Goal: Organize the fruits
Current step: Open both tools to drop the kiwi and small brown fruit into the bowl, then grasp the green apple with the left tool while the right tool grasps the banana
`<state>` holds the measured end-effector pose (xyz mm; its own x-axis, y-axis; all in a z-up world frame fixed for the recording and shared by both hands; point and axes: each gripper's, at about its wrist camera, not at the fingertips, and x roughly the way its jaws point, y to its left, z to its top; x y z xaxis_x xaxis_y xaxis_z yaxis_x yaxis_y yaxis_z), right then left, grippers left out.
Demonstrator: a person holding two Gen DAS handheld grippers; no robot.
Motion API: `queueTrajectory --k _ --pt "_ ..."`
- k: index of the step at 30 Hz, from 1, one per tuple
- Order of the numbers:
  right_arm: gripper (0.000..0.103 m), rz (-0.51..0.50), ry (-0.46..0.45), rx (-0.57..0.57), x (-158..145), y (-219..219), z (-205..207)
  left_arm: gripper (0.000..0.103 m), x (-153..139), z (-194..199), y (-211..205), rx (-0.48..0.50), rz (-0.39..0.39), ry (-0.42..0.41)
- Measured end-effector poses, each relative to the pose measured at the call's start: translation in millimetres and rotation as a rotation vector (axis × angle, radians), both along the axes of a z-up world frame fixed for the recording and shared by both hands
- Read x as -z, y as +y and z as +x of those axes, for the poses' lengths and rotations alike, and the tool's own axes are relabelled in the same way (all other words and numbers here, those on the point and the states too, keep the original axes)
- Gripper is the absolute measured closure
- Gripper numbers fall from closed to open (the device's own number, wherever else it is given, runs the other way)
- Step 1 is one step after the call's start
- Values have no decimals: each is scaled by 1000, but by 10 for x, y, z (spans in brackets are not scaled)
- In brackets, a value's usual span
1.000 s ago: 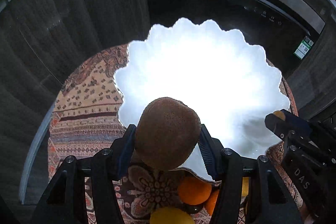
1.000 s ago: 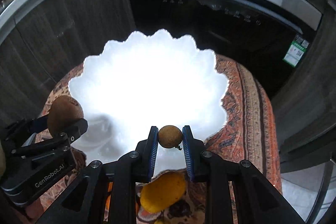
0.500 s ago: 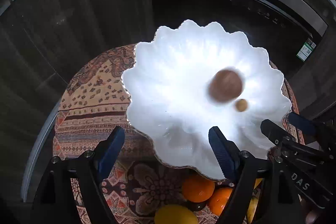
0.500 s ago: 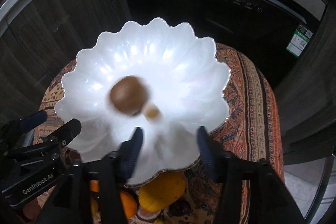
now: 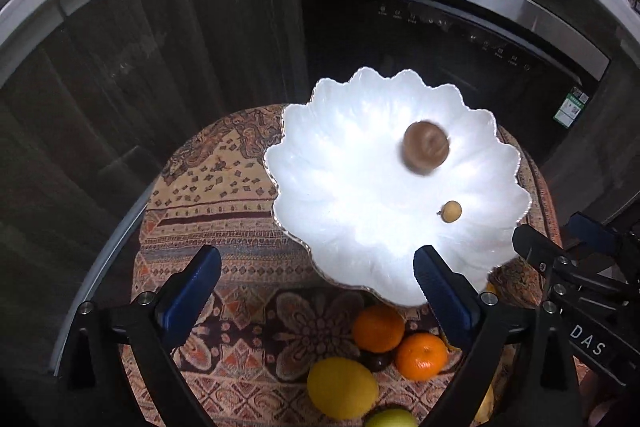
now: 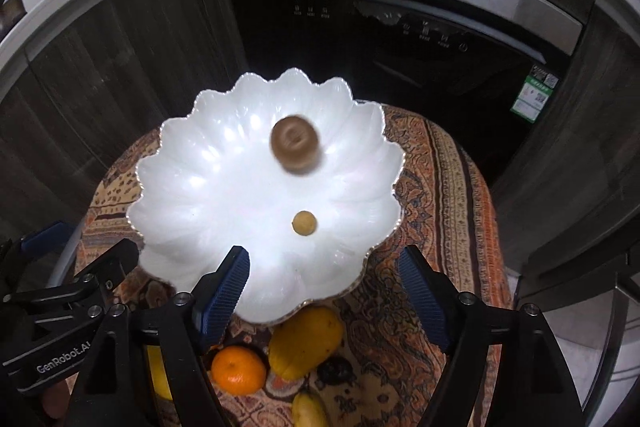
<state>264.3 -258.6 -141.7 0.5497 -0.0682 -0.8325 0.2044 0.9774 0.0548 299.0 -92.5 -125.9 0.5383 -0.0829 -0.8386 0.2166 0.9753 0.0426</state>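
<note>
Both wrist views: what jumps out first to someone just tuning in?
The white scalloped bowl dominates the middle, with a blurred kiwi toward its far side and a small longan nearer. Oranges and a lemon sit on the patterned cloth below its near rim, between open left tongs.

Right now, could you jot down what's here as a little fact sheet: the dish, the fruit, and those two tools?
dish: white scalloped bowl on a patterned cloth
in the bowl: a brown kiwi, blurred; a small tan fruit nearer the tools, apart from it
left on the cloth: two oranges, a lemon, a yellow mango
left tool: open, empty
right tool: open, empty
</note>
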Motion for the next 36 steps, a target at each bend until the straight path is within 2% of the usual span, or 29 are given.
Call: queueTrajectory --k 8,16,25,36 --pt "25 -23 -37 5 -217 17 -280 5 -237 -258 51 2 -1 -36" --pt "25 -26 -52 2 -298 54 -526 5 -311 -468 78 9 3 -51" --pt "25 -49 -59 -15 -302 135 -769 5 -236 -730 129 11 21 -43" --pt "25 -72 -34 -25 -97 137 -1108 5 -68 -1121 134 23 20 -36"
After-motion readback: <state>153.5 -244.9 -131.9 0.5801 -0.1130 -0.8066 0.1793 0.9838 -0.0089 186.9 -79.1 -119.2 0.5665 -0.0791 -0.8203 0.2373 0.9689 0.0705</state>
